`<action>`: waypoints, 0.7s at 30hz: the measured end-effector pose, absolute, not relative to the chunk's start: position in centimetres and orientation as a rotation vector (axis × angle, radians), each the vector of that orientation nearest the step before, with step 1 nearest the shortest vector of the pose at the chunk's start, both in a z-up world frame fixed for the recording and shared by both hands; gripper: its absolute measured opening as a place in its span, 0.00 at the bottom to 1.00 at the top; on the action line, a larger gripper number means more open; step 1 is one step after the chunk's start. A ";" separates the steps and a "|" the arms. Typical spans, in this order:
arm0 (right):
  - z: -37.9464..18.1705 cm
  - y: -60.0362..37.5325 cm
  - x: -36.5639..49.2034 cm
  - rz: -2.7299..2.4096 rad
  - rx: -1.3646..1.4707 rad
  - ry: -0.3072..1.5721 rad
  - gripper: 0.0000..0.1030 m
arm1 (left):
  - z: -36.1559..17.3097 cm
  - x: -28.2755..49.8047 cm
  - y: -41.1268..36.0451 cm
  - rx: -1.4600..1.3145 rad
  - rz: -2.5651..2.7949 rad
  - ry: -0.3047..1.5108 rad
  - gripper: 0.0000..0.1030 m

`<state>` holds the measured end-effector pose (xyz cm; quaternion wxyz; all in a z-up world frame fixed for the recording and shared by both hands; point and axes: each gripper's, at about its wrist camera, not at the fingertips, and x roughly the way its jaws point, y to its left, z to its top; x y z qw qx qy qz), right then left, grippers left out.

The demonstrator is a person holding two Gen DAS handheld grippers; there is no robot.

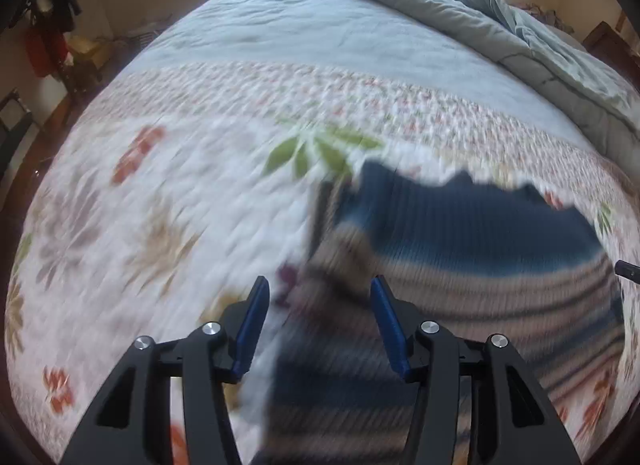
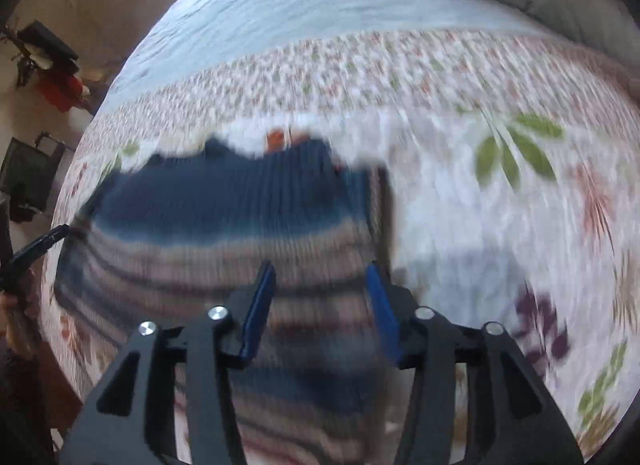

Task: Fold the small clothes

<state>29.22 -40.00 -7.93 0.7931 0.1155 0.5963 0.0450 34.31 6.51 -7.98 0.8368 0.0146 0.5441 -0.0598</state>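
A small striped knit sweater (image 1: 460,249), navy at the top with beige and dark stripes below, lies on the floral bedspread (image 1: 160,205). Both views are motion-blurred. My left gripper (image 1: 320,285) is open above the sweater's left edge, with nothing between its blue pads. In the right wrist view the sweater (image 2: 224,217) fills the middle left. My right gripper (image 2: 322,269) is open over its right part, near the right edge. The tip of the left gripper (image 2: 38,245) shows at the sweater's far left side.
A grey-green duvet (image 1: 500,25) is bunched at the far end of the bed. A pale blue sheet (image 1: 300,25) lies before it. Furniture and red clothing (image 1: 44,49) stand beside the bed on the left. The bed's edge runs along the left (image 2: 60,265).
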 end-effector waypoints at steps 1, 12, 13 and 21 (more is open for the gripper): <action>-8.0 -40.1 27.4 0.088 0.224 1.301 0.49 | -8.0 32.8 7.2 0.044 -0.115 1.159 0.52; -9.6 -40.6 18.5 0.121 0.353 1.400 0.70 | -10.8 26.1 10.2 -0.051 -0.167 1.237 0.54; -9.7 -40.5 18.5 0.120 0.360 1.406 0.70 | -10.9 26.1 10.1 -0.075 -0.186 1.244 0.53; -11.8 -40.7 20.0 0.141 0.446 1.451 0.70 | -11.2 26.2 8.9 -0.045 -0.200 1.218 0.43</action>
